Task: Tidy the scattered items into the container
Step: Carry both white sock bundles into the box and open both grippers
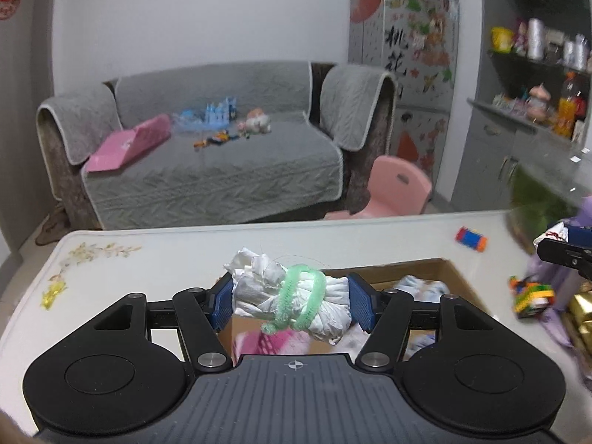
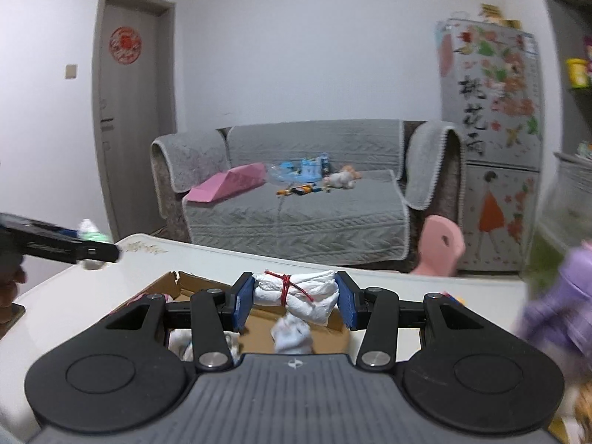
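Note:
My left gripper [image 1: 292, 301] is shut on a white cloth bundle tied with a green fuzzy band [image 1: 296, 298] and holds it above the open cardboard box [image 1: 449, 273]. My right gripper [image 2: 294, 301] is shut on a white cloth bundle tied with a red string [image 2: 296, 294], also above the box [image 2: 159, 285]. The box holds pink and white soft items [image 1: 268, 342] and a white-blue cloth [image 2: 292, 335]. The left gripper shows at the left edge of the right wrist view [image 2: 59, 246], and the right gripper at the right edge of the left wrist view [image 1: 566, 253].
On the white table [image 1: 148, 259] lie a red-blue-orange toy block [image 1: 470, 238], a colourful brick toy [image 1: 531, 296], gold wrapping [image 1: 582, 314] and a purple soft item [image 2: 558, 303]. Beyond stand a pink chair [image 1: 399, 188], grey sofa and fridge.

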The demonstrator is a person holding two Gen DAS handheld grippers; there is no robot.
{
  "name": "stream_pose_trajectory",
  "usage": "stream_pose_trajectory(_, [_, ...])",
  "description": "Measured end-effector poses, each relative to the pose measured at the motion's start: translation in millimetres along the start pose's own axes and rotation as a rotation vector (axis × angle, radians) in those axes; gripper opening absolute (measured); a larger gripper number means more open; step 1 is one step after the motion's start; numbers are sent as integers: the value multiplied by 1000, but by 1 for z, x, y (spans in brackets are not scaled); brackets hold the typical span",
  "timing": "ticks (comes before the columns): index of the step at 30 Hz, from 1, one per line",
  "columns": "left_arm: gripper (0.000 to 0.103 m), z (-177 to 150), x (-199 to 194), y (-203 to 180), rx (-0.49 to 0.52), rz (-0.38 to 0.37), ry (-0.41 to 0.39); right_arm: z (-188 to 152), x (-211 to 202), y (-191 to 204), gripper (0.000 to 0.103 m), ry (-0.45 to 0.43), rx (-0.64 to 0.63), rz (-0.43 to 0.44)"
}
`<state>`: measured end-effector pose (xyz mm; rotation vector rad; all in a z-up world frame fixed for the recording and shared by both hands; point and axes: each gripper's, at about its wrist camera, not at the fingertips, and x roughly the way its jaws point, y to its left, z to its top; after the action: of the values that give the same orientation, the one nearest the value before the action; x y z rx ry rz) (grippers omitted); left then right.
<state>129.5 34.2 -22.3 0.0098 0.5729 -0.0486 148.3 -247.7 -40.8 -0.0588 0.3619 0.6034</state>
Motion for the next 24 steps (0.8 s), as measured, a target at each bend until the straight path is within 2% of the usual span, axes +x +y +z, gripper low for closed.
stream_pose_trajectory(5, [68,18,55,11,5,10,97,4,51,9,43,67,-50,59])
stream_pose_trajectory(11, [68,21,107,22,30,43,231,-9,85,12,43,131,-66,117])
stream_pose_trajectory(18, [68,13,141,29,30,60,314,-31,105,18,43,234,-79,109])
stream_pose_trajectory(24, [68,6,153,32,25,69,355,-32,106,22,43,261,-80,112])
